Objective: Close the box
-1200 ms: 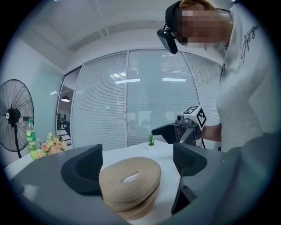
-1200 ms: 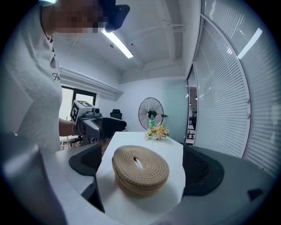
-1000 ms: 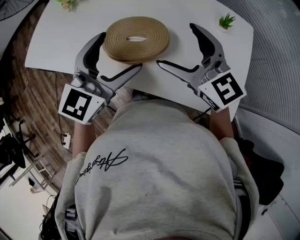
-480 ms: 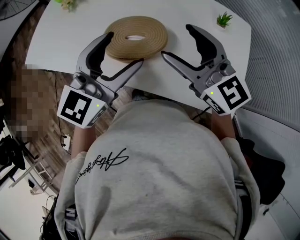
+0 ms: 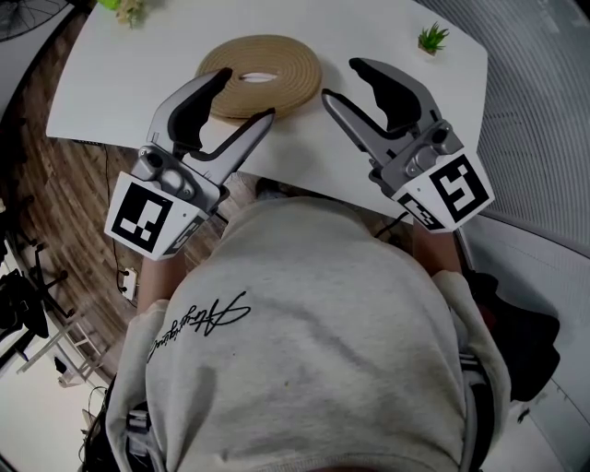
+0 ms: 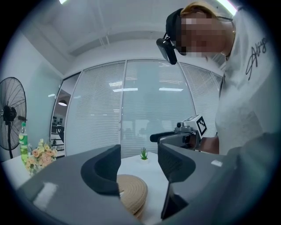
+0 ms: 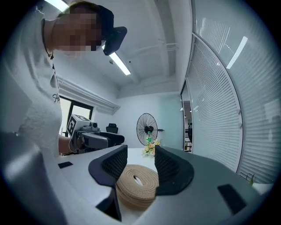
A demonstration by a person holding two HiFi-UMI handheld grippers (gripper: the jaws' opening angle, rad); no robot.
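The box (image 5: pixel 260 76) is a round, tan woven basket with a slotted lid; it sits on the white table (image 5: pixel 120 83) at the middle far side. My left gripper (image 5: pixel 244 97) hovers at its near left, jaws closing with nothing between them. My right gripper (image 5: pixel 341 81) hovers at its right, jaws also closing and empty. In the left gripper view the box (image 6: pixel 131 195) lies below the left gripper (image 6: pixel 138 162). The right gripper view shows the box (image 7: pixel 137 182) beyond the right gripper (image 7: pixel 139 163). Neither gripper touches it.
A small green potted plant (image 5: pixel 431 39) stands at the table's far right corner, and flowers (image 5: pixel 124 7) at the far left. A standing fan (image 7: pixel 147 127) is off the table's left side. The table's near edge runs just under both grippers.
Both grippers have moved forward toward the box and tilted up, and the jaws of each have narrowed. The box has not moved.
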